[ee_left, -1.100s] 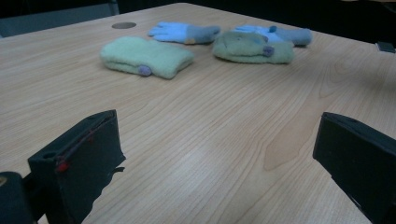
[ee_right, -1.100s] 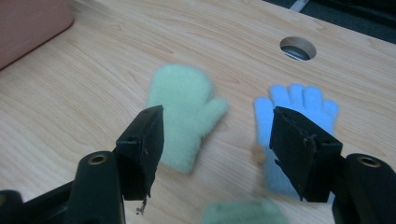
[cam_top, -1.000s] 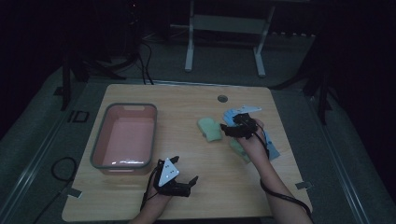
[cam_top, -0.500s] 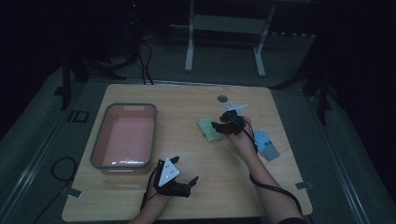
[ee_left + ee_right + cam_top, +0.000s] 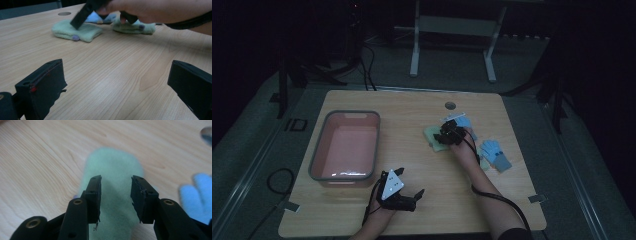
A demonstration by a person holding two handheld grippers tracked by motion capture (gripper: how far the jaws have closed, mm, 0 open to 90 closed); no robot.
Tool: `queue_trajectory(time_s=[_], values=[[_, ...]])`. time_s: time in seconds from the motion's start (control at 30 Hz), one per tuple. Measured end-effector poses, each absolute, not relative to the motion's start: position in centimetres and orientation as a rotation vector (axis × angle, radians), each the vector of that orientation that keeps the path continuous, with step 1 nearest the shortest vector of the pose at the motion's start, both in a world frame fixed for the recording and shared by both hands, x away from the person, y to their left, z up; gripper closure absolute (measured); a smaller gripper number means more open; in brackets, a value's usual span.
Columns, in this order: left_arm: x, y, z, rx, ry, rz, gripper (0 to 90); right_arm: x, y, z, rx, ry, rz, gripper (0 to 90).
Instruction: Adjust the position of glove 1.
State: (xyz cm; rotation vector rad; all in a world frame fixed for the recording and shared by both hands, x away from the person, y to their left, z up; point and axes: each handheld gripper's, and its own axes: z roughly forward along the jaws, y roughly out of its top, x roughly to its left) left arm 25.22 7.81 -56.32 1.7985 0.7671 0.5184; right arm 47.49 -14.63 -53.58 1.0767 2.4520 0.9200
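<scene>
A pale green mitten lies flat right of the table's middle. My right gripper hangs just over it, pointing down and away from the person. In the right gripper view the green mitten runs under the gap between the jaws of the right gripper. These jaws have just been closing and stand part open, with the pads not pressing on the cloth. My left gripper rests near the front edge. Its jaws stand wide apart around bare wood in its own view, where the left gripper faces the mitten.
A pink tub with a grey rim stands at the left. A blue glove lies right of the person's right wrist, another blue glove behind the right gripper. A second green mitten lies under the right hand. A round hole marks the table's far side.
The right hand has come left and down from the blue gloves to the green mitten, and its jaws have narrowed. The left gripper has stayed put.
</scene>
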Motion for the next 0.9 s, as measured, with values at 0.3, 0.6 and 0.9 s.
queue_trajectory(time_s=[0.3, 0.6, 0.9], values=[[25.2, 7.8, -56.3, 1.8, 0.766, 0.521, 1.5, 47.3, -14.2, -54.5, 1.105, 2.438, 0.931, 70.9], [25.2, 7.8, -56.3, 1.799, 0.77, 0.519, 1.5, 46.0, -13.5, -54.0, 1.171, 2.365, 0.942, 85.6], [25.2, 7.8, -56.3, 1.802, 0.772, 0.526, 1.5, 42.5, -14.6, -50.9, 1.272, 2.266, 0.976, 85.9]])
